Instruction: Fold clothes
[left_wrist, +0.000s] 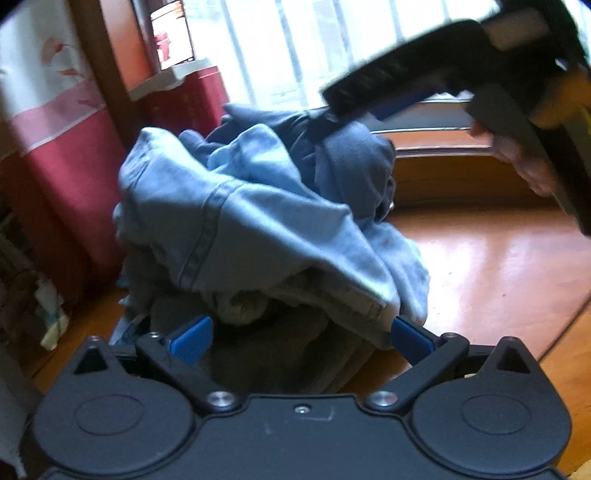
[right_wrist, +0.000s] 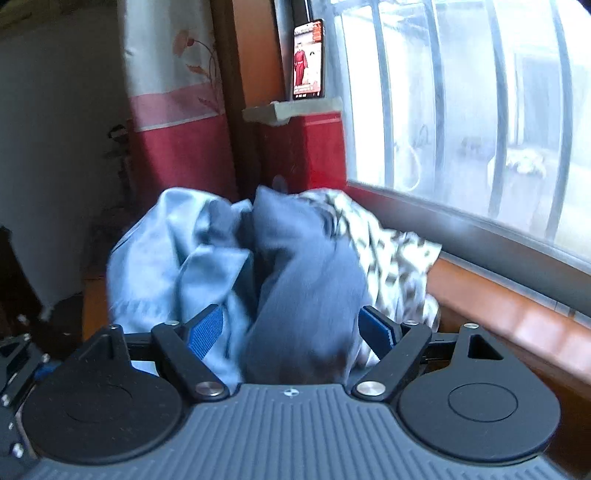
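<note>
A heap of clothes (left_wrist: 258, 206) is sitting on the wooden surface (left_wrist: 498, 266) close to the window (right_wrist: 461, 110), bunched up with no clear long axis. In the left wrist view, light denim (left_wrist: 229, 221) is draping over the top of the heap, its stitched seam running diagonally from upper right down to lower left, and its hem is hanging toward the camera. A darker blue garment (left_wrist: 347, 158) is rising behind it.

The left claw (left_wrist: 299, 338) is standing apart, its blue pads (left_wrist: 192, 338) spread wide at either side of the near edge of the heap; the right-hand pad is touching the denim hem, but nothing is being pinched.

The right claw (right_wrist: 291, 328) is also standing apart in its own view, with the dark blue garment (right_wrist: 306, 280) lying between its fingers and running away from the camera toward the wall. Pale blue cloth (right_wrist: 173, 258) is lying to its left and a patterned white cloth (right_wrist: 388, 243) to its right, by the window sill. In the left view the same claw (left_wrist: 325, 114) is coming in from the upper right, its tip touching the dark garment at the top of the heap, a hand (left_wrist: 517, 155) holding its grip; motion blur is hiding whether it is pinching there.

A phone (right_wrist: 308, 59) is leaning upright on a ledge (right_wrist: 288, 109) behind the heap
</note>
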